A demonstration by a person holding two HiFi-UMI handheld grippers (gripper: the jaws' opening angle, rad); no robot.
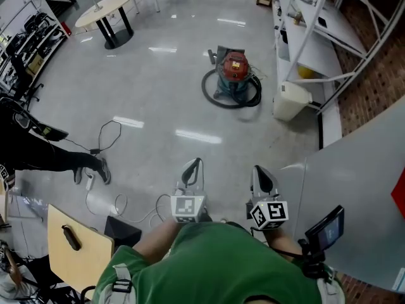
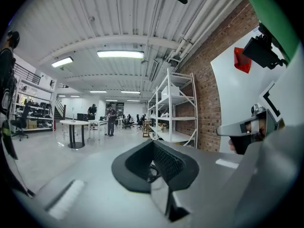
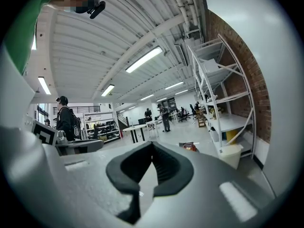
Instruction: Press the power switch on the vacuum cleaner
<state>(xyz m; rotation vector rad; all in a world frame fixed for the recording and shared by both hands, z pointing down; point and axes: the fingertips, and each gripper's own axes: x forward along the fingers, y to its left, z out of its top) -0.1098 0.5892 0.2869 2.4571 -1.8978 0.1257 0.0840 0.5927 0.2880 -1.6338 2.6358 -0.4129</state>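
The vacuum cleaner [image 1: 234,73], a teal drum with a red top and a black hose coiled round its base, stands on the grey floor well ahead of me. Its red top also peeks over the jaws in the right gripper view [image 3: 189,147]; no switch can be made out at this distance. My left gripper [image 1: 193,164] and right gripper [image 1: 259,172] are held close to my body, side by side, pointing towards the vacuum cleaner and far short of it. Both are shut with nothing between the pads, as the left gripper [image 2: 153,143] and right gripper [image 3: 152,144] show in their own views.
White shelving [image 1: 316,30] and a white bin [image 1: 291,100] stand right of the vacuum cleaner, along a brick wall. A grey panel [image 1: 354,189] is at my right. A person in black [image 1: 38,151], floor cables [image 1: 107,135] and a wooden board [image 1: 73,246] are at left; a round table [image 1: 104,8] stands far back.
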